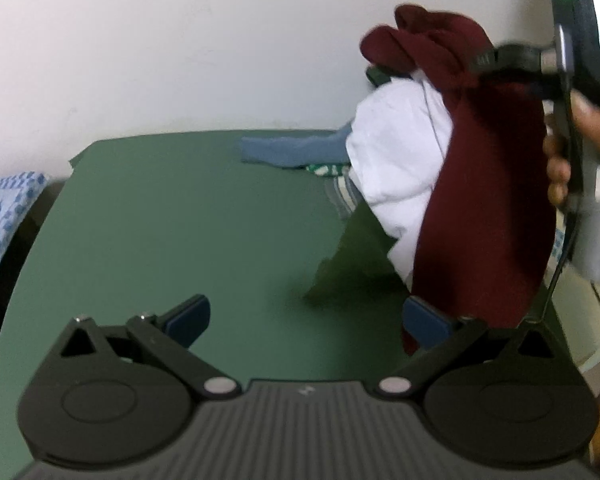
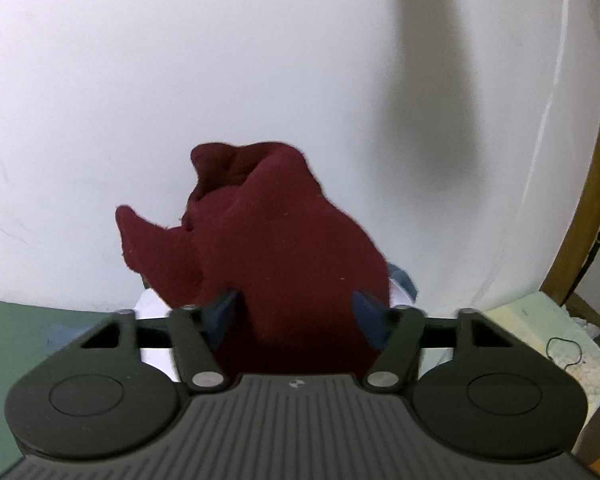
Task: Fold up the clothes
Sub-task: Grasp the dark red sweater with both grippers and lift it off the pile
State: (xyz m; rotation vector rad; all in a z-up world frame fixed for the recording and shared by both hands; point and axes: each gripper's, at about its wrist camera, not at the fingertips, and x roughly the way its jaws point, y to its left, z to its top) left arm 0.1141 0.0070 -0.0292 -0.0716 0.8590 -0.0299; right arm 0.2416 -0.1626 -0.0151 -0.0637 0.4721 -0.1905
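White wall backs a green worktop (image 1: 152, 216) that fills the lower half of the left wrist view. A heap of clothes lies along the far edge toward the right corner: a blue garment (image 1: 288, 150), a white garment (image 1: 396, 160), and striped fabric (image 1: 342, 194) beneath them. A dark green cloth (image 1: 352, 260) hangs below the white one.

The right gripper (image 2: 294, 320) is raised above the heap and pinches a maroon garment (image 2: 276, 256) between its blue pads (image 2: 222, 312); the jaws are partly closed on the bunched fabric. The garment hangs clear of the worktop, its lower end draping down in front of the heap. A hand (image 1: 560, 160) holds the right gripper's handle.

The left gripper (image 1: 306, 320) is low over the near edge with jaws spread wide and nothing between them. The garment's lower hem hangs just beside its right pad; whether they touch cannot be told. A patterned blue-and-white cloth (image 1: 0, 216) lies beyond the worktop's left edge.
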